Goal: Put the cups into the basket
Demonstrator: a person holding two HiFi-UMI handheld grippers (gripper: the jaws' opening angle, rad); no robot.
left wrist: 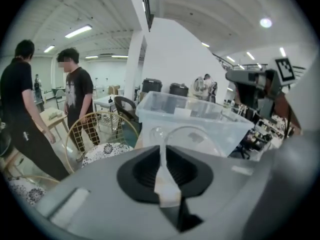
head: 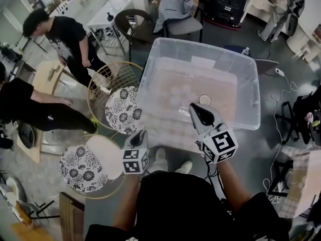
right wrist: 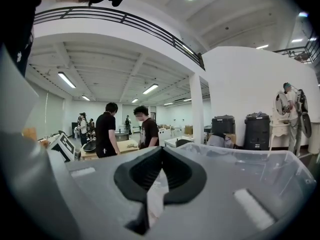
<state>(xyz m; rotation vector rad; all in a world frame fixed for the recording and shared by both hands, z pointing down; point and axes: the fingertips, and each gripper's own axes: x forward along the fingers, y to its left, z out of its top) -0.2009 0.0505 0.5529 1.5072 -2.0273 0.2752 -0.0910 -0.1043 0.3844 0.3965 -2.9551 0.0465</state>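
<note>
A clear cup [left wrist: 196, 138] is pinched by its thin rim between the pads of my left gripper [left wrist: 162, 145], held in the air near the front left corner of the large clear plastic bin [left wrist: 165, 115]. In the head view the left gripper [head: 141, 134] hangs just outside the bin's [head: 251, 79] left wall. Over the bin's front edge my right gripper [head: 196, 108] is shut with nothing in it. The right gripper view shows its jaws [right wrist: 160, 151] closed, with the bin's rim [right wrist: 250, 156] beyond. A round clear cup [head: 204, 100] lies on the bin's floor.
Two gold wire chairs with floral cushions [head: 123, 109] [head: 83, 167] stand left of the bin. Two people in black [head: 65, 39] are at the far left by a wooden table [head: 47, 74]. Cables [head: 283, 114] and a grey chair [head: 183, 14] lie around the bin.
</note>
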